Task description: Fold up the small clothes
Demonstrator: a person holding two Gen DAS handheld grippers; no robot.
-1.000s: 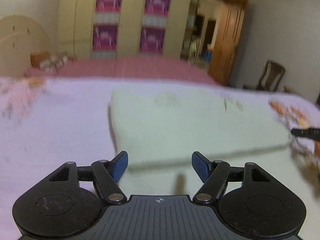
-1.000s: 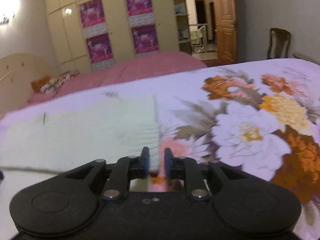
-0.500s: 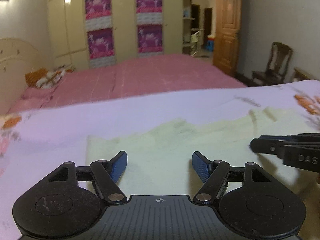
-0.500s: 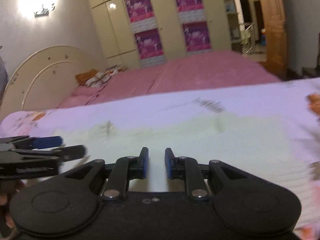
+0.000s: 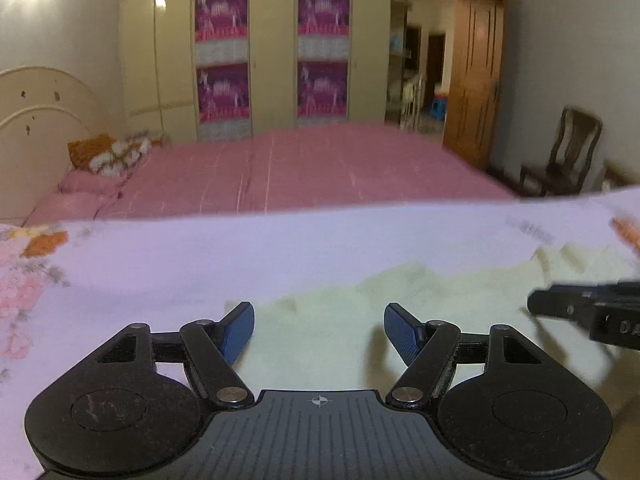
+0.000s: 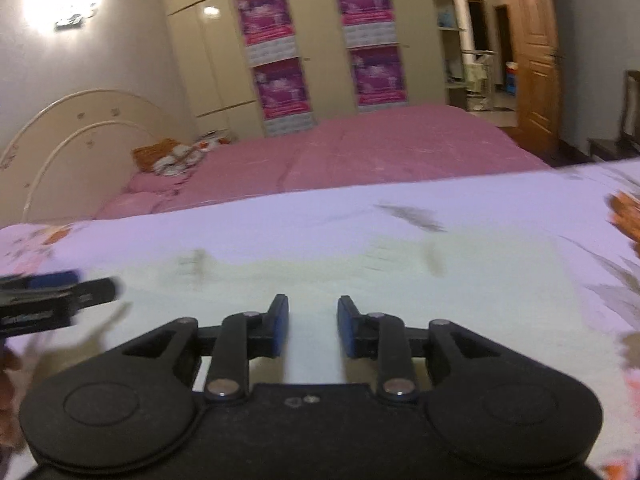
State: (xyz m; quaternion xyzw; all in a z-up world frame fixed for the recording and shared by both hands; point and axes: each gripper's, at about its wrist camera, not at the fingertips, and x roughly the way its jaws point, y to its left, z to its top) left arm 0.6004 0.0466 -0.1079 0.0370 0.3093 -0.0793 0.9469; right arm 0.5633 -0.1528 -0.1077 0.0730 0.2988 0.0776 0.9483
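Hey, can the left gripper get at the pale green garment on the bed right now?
Probably yes: the left gripper is open right over the pale green garment, nothing between them; the right gripper sits off to the side.

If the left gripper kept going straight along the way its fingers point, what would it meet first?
Most likely the pale yellow garment spread on the floral bedsheet: the left gripper angles down at it, open and empty. Depth is unclear.

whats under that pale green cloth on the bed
The pale green cloth lies flat on a flowered sheet, which shows around its far and side edges. Whatever is directly beneath the cloth is covered, so nothing more can be told.
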